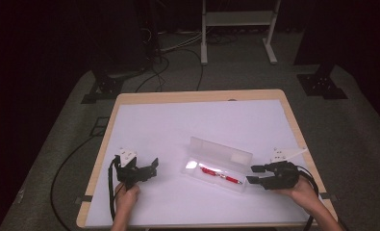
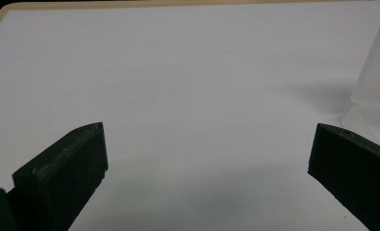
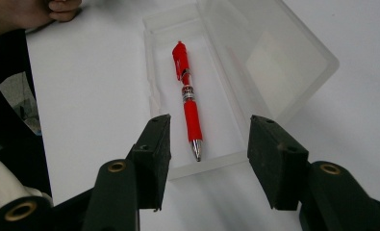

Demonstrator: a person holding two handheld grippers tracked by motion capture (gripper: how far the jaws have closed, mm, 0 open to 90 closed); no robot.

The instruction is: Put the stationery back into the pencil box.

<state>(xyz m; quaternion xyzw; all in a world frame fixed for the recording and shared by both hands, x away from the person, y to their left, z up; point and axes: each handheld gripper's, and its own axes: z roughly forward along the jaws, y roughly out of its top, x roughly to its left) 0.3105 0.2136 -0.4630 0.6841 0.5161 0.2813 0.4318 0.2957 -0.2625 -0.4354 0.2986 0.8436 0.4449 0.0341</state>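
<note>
Reaching toward the red pen [image 3: 188,98] in the clear box [image 3: 293,62], the right gripper [image 3: 208,159] was open; the light box could slide away. The left gripper [image 2: 204,166] was open too.

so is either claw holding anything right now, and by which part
Nothing is held. The left claw is open over bare table; the right claw is open at the tip end of the red pen.
</note>
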